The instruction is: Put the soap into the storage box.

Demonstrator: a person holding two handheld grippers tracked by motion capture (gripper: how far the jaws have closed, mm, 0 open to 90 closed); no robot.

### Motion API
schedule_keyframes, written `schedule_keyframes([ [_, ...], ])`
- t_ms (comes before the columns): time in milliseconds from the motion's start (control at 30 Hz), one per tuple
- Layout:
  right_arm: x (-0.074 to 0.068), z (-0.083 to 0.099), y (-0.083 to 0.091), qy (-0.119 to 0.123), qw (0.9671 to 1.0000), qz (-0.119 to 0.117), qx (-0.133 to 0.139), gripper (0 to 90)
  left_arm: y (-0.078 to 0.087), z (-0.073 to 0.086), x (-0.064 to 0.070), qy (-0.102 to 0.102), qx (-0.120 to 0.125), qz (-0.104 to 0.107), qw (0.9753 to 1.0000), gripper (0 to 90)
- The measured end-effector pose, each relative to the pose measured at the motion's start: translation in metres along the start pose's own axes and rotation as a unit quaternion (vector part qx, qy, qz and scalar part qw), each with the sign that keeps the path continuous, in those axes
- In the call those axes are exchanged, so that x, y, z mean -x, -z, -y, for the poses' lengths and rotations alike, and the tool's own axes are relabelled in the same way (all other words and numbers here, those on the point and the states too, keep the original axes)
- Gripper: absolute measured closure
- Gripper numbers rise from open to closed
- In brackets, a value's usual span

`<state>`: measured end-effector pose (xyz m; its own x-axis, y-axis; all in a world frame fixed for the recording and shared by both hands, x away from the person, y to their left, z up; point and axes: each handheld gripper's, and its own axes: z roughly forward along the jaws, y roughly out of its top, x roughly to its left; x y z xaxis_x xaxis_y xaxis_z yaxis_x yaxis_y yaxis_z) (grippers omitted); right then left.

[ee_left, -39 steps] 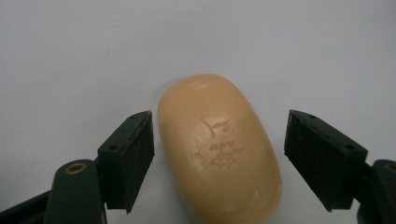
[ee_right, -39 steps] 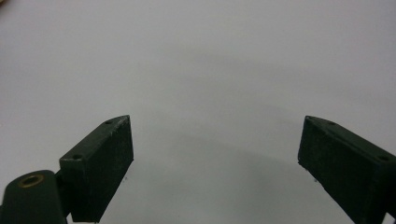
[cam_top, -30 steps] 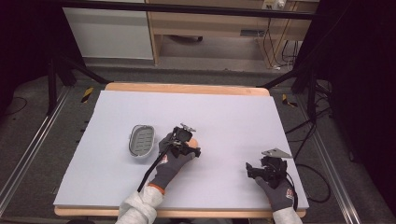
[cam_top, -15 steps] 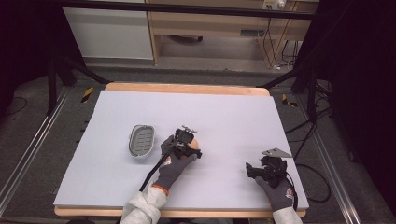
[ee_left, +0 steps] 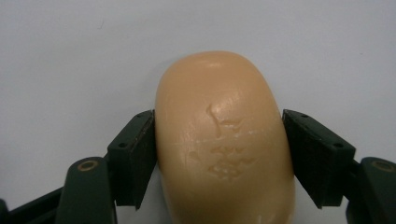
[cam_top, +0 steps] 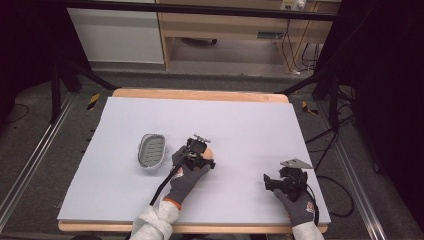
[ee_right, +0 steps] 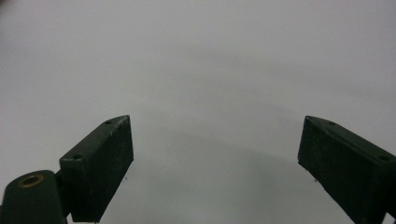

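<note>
From the high view, the left gripper (cam_top: 200, 152) sits mid-table, a grey soap dish (cam_top: 151, 150) just to its left; the right gripper (cam_top: 281, 181) rests apart near the table's (cam_top: 240, 120) right edge.

In the left gripper view, both jaws press a tan soap bar (ee_left: 224, 144) between them, likely for carrying to the dish.

In the right gripper view, the jaws stand wide and empty, seemingly parked aside.

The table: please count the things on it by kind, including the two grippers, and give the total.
Soap bar: 1, between the jaws of the left gripper
Grey soap dish: 1, empty
Grippers: 2, the left gripper and the right gripper
Total: 4
</note>
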<state>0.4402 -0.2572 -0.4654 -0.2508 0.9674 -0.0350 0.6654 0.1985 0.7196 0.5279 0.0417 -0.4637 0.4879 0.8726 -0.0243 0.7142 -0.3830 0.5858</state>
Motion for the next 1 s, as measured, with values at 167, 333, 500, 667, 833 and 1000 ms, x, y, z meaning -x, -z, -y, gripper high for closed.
schedule_keyframes([
  [167, 0.000, 0.000, 0.000, 0.000, 1.0000, 0.000, 0.000, 10.7, 0.013, -0.001, -0.002, -0.003, 0.014, 0.012, 0.9998, 29.5],
  [333, 0.000, 0.000, 0.000, 0.001, 1.0000, -0.001, 0.001, 10.7, 0.030, -0.001, -0.006, -0.007, 0.026, 0.020, 0.9994, 29.9],
  [500, 0.000, 0.000, 0.000, 0.001, 1.0000, 0.000, 0.002, 10.7, 0.047, -0.001, -0.011, -0.009, 0.043, 0.024, 0.9988, 30.3],
  [667, 0.000, 0.000, 0.000, 0.000, 1.0000, 0.000, 0.002, 10.7, 0.061, -0.001, -0.018, -0.007, 0.049, 0.026, 0.9984, 30.5],
  [833, 0.000, 0.000, 0.000, 0.001, 1.0000, 0.000, 0.002, 10.7, 0.075, 0.000, -0.027, -0.004, 0.057, 0.024, 0.9981, 30.7],
  [1000, -0.001, 0.000, 0.001, -0.001, 1.0000, 0.000, 0.003, 10.7, 0.091, 0.001, -0.042, 0.009, 0.070, 0.022, 0.9973, 30.9],
])
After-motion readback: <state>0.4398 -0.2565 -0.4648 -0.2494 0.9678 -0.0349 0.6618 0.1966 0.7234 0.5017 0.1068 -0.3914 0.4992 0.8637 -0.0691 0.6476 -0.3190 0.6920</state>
